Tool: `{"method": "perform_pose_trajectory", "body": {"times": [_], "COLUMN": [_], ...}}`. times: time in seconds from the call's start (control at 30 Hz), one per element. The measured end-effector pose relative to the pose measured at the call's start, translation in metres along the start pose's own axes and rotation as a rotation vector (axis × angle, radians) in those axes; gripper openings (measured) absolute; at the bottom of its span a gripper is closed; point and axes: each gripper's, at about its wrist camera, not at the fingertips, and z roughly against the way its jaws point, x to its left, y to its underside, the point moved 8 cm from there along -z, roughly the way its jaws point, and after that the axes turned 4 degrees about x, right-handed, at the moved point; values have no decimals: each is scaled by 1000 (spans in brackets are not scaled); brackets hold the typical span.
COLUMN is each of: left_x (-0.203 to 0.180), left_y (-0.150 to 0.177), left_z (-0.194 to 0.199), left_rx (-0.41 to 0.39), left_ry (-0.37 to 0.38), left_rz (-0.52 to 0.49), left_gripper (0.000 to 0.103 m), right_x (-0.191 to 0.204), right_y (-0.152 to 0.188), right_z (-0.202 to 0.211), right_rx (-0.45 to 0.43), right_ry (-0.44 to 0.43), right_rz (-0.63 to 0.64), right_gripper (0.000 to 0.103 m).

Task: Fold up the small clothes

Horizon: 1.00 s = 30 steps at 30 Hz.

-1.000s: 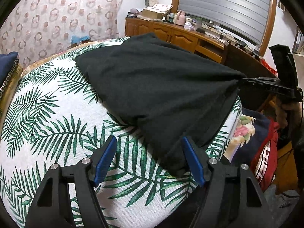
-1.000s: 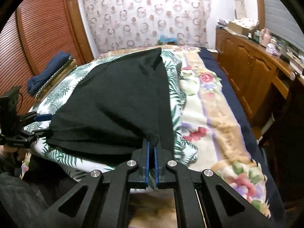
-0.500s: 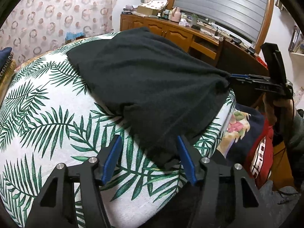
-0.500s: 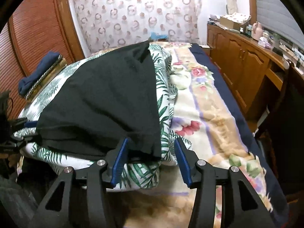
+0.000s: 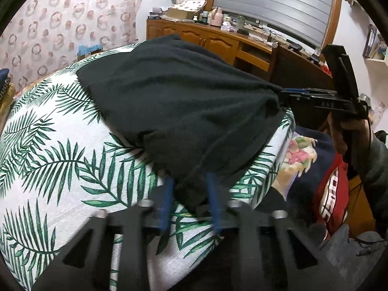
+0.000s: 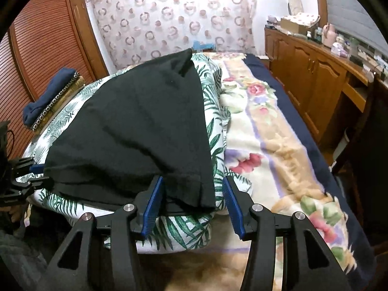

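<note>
My left camera looks close down over the black garment (image 5: 184,111) toward the sideboard (image 5: 206,38); my right one faces the curtain (image 6: 174,21) (both share garment and leaf-print cover (image 6: 213,111)).
</note>
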Motion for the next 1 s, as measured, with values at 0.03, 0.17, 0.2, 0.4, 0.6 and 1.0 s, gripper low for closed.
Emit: {"method": "perform_pose_trajectory", "body": {"times": [0.03,0.17,0.2,0.4,0.6,1.0], "left_x": [-1,-7,-9,-13,-10,2], "left_y": [-1,-15,-19,-46,-87,-123], "left_z": [1,14,17,32,41,41], "left_rx": [-4,-46,-57,-117,-174,-215], "left_ry": [14,41,44,43,66,51], "left_rz": [4,-2,-7,-41,-29,-15], "left_gripper": [9,8,8,7,7,7], "right_x": [1,14,20,67,99,96], "right_y": [-1,-4,-4,3,6,7], "right_z": [3,14,17,26,21,-2], "right_rx": [-11,-47,-55,-77,-80,-76], "right_ry": [2,-6,-13,-110,-175,-40], "right_rz": [5,38,54,166,230,358], "right_gripper": [52,54,56,67,69,73]}}
